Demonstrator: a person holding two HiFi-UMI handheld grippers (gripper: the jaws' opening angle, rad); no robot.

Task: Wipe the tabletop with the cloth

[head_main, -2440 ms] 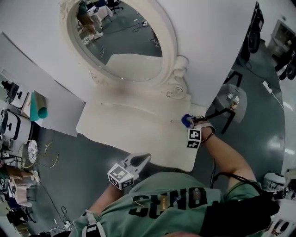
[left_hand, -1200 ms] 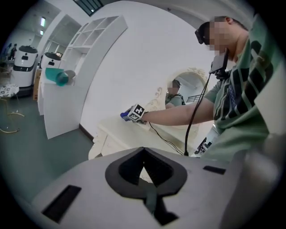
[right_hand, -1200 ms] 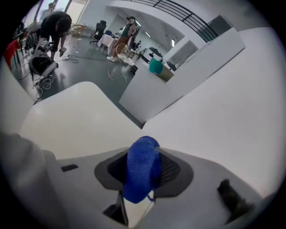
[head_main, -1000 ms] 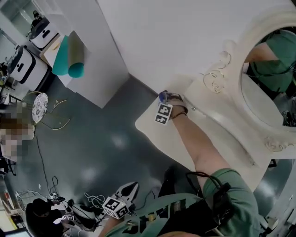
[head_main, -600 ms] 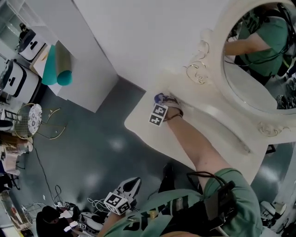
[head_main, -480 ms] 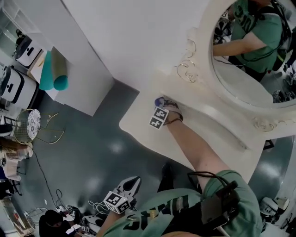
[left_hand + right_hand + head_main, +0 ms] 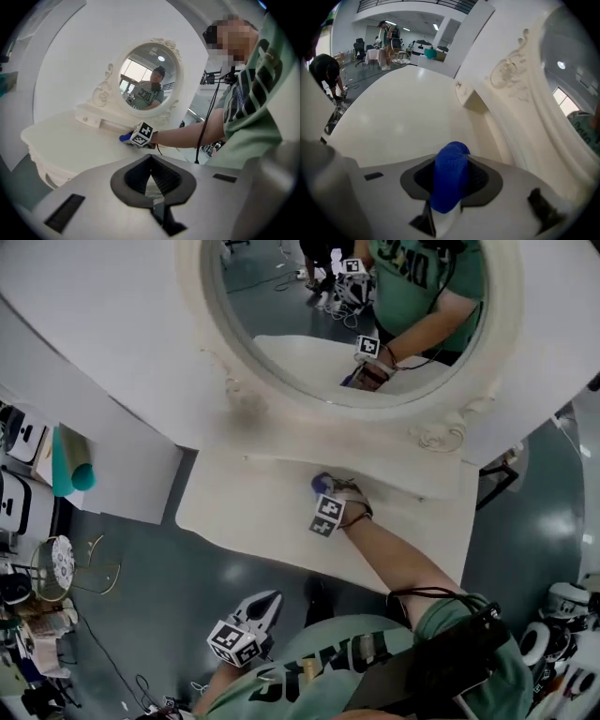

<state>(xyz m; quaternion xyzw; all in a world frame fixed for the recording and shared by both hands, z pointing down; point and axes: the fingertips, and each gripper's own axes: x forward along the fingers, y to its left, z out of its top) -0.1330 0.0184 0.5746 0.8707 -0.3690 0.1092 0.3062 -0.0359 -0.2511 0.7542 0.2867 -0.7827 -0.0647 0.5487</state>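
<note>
The worktop (image 7: 246,514) is a cream-white dressing-table top with a curved front edge. It stands on a grey floor (image 7: 178,587), against a white wall (image 7: 94,324). A raised ledge (image 7: 394,465) runs along the rear edge and carries an oval mirror in an ornate frame (image 7: 211,352). One item lies on the surface: a blue cloth (image 7: 322,484), close to the ledge and right of centre, clamped in the right tongs (image 7: 449,186).
</note>
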